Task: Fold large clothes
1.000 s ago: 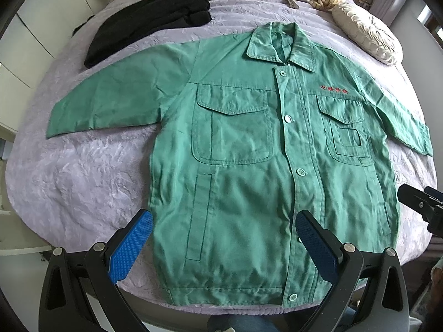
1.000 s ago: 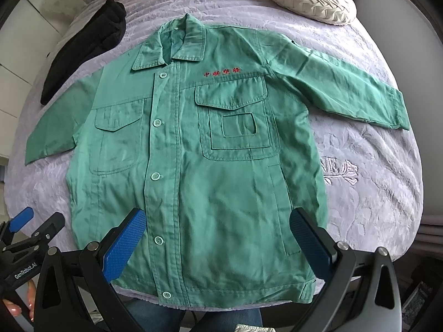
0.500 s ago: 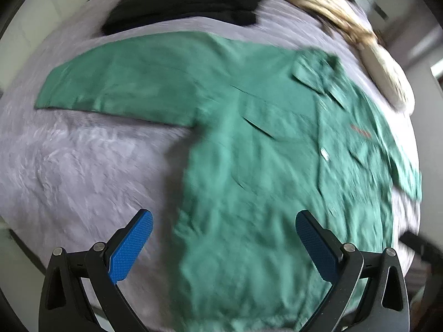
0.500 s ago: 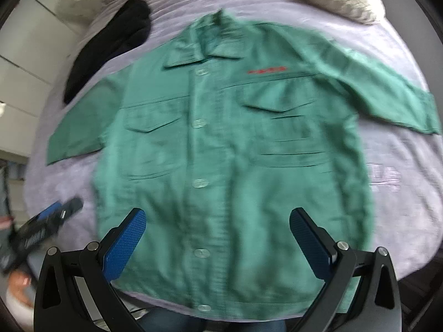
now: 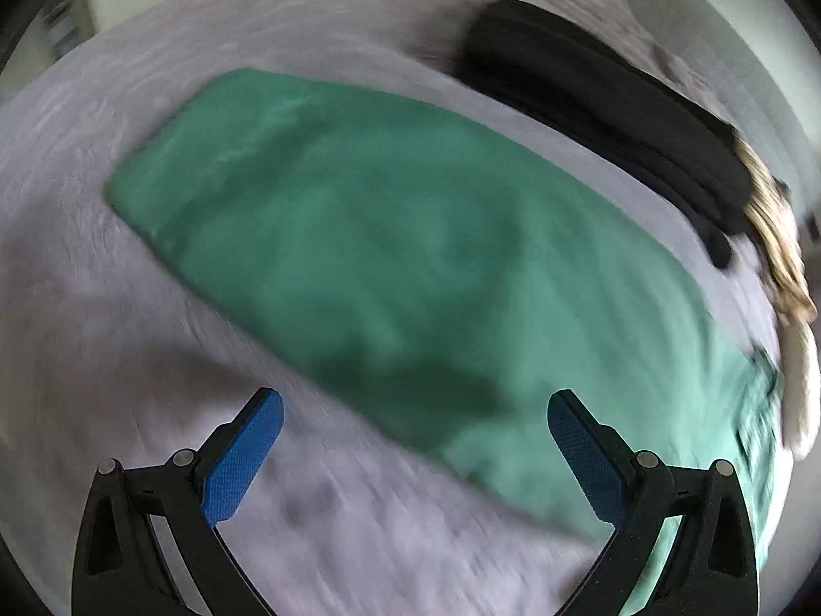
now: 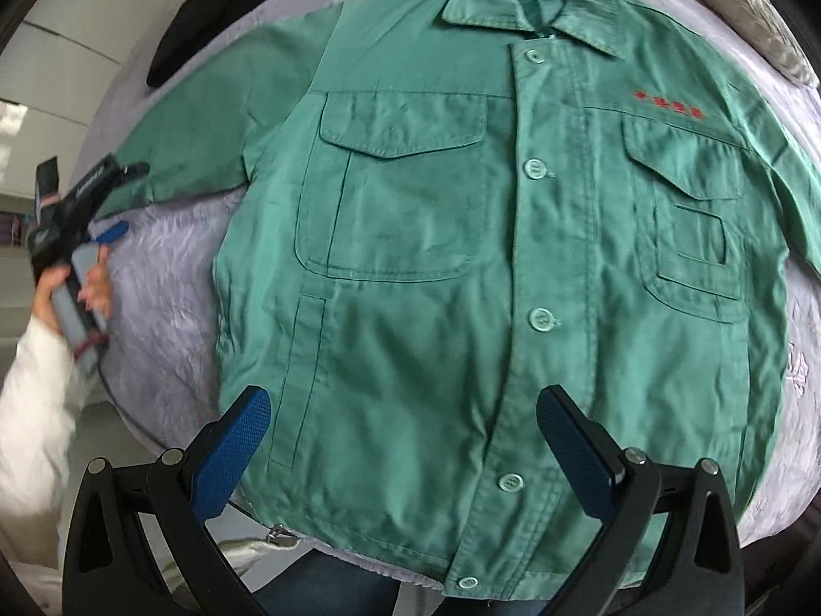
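Note:
A green button-up work jacket [image 6: 513, 256] lies flat and face up on a lilac bedspread [image 6: 164, 308], sleeves spread out. In the left wrist view, blurred by motion, its left sleeve [image 5: 385, 236] fills the middle. My left gripper [image 5: 415, 441] is open and empty, just above the sleeve near its underside edge. It also shows in the right wrist view [image 6: 102, 205], by the sleeve cuff. My right gripper [image 6: 403, 441] is open and empty over the jacket's lower front, near the hem.
A folded black garment [image 5: 616, 102] lies on the bed beyond the sleeve. A beige knitted item [image 5: 780, 256] and a white cushion [image 6: 759, 10] lie near the collar end. The bed edge runs close below the hem.
My left gripper has swung left and dropped close over the left sleeve. My right gripper has moved closer to the jacket front. Both stay open.

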`<state>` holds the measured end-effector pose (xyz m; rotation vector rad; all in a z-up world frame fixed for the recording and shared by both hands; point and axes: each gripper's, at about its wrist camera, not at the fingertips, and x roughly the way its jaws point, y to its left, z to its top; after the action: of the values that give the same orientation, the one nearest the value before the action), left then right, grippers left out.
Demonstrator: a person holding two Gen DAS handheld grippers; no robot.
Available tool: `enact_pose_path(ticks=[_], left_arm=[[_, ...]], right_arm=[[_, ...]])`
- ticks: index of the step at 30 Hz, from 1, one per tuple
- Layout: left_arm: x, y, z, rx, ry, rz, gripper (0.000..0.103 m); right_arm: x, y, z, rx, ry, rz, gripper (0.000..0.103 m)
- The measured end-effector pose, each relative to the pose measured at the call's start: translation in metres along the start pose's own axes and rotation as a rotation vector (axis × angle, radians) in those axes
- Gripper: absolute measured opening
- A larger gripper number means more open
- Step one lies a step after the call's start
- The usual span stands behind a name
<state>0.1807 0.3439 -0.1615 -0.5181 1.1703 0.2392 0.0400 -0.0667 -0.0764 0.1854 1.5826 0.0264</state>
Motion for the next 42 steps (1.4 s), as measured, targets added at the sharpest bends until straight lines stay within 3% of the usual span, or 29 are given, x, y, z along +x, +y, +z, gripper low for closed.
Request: enact_pose_path(ticks=[4, 5, 6, 8, 9, 11, 16, 22, 25, 30, 34, 36, 37, 38, 39, 40, 42], left_arm=[[0.005, 0.024, 0.024, -0.099, -0.077, 0.008, 0.099], [0.002, 0.026, 0.027, -0.104, -0.106, 0.023, 0.081], [0.0, 0.027, 0.032, -0.097, -0.121, 0.043, 0.069], [-0.001, 0.027, 0.038, -0.08, -0.115, 0.047, 0.009], [-0.005, 0.028, 0.043, -0.08, -0.122, -0.004, 0.005], [-0.021, 0.024, 0.048, -0.055, -0.159, -0.052, 0.005], [-0.07, -0.03, 0.038, 0.107, -0.249, -0.18, 0.005], [-0.136, -0.145, 0.003, 0.376, -0.308, -0.375, 0.005], [-0.143, -0.222, -0.031, 0.53, -0.292, -0.437, 0.005], [-0.106, -0.326, -0.119, 0.712, -0.178, -0.446, 0.005], [-0.049, -0.376, -0.185, 0.832, -0.087, -0.351, 0.005], [-0.021, -0.387, -0.213, 0.897, -0.057, -0.253, 0.005], [-0.013, -0.384, -0.223, 0.919, -0.048, -0.219, 0.011], [-0.007, -0.384, -0.231, 0.94, -0.03, -0.211, 0.04], [-0.006, -0.384, -0.24, 0.94, -0.012, -0.232, 0.063], [-0.008, -0.381, -0.245, 0.933, -0.014, -0.252, 0.098], [-0.019, -0.379, -0.261, 0.965, -0.083, -0.264, 0.102]], right_arm=[[0.007, 0.004, 0.003, 0.01, 0.012, -0.013, 0.103], [0.008, 0.005, 0.003, 0.015, 0.015, -0.014, 0.103], [0.009, 0.005, 0.003, 0.019, 0.019, -0.013, 0.103], [0.009, 0.006, 0.002, 0.02, 0.023, -0.011, 0.103], [0.009, 0.006, 0.002, 0.02, 0.023, -0.011, 0.103], [0.009, 0.007, 0.002, 0.022, 0.015, -0.007, 0.103], [0.007, 0.0, 0.003, 0.051, -0.03, 0.024, 0.103], [-0.008, -0.028, -0.002, 0.115, -0.094, 0.058, 0.103], [-0.016, -0.054, -0.004, 0.168, -0.143, 0.073, 0.103], [-0.021, -0.112, -0.007, 0.265, -0.207, 0.101, 0.103], [-0.007, -0.161, -0.008, 0.337, -0.198, 0.094, 0.103], [0.0, -0.182, -0.009, 0.37, -0.194, 0.094, 0.103], [0.003, -0.192, -0.01, 0.384, -0.19, 0.085, 0.103], [0.004, -0.199, -0.01, 0.39, -0.191, 0.082, 0.103], [0.005, -0.203, -0.012, 0.39, -0.195, 0.075, 0.103], [0.006, -0.206, -0.012, 0.388, -0.201, 0.066, 0.103], [0.005, -0.212, -0.009, 0.377, -0.222, 0.047, 0.103]])
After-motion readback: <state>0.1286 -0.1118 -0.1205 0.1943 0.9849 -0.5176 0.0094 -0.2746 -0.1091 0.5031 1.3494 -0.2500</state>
